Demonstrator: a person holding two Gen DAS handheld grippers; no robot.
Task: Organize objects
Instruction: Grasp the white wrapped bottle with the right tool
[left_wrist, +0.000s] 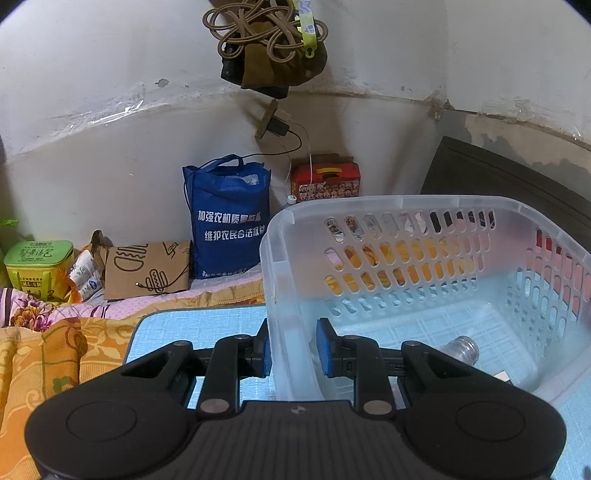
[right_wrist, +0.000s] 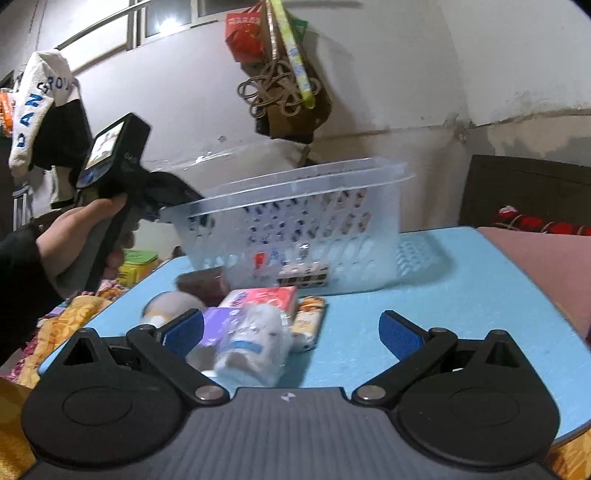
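Nearest to us, our right gripper (right_wrist: 291, 334) stands wide open over the blue tabletop (right_wrist: 461, 295), and the white soft pack (right_wrist: 255, 343) sits between its fingers but hard against the left one. If we close from here, the off-centre pack could squirm out sideways or drag the pink-and-purple packet (right_wrist: 255, 302) touching it along with it. The view is blurred, so we cannot judge the alignment finely, which raises that risk.

Just beyond lie a snack bar (right_wrist: 308, 323) and a brown item (right_wrist: 203, 282); a careless sweep might knock them toward the tabletop edge.

Further off, our left gripper (left_wrist: 293, 349) is clamped on the near wall of the clear basket (left_wrist: 461, 206), which looks tipped up. A bulb (left_wrist: 463, 349) already rests inside. Should that pinch on thin plastic slip, the basket could drop and the bulb roll or crack.
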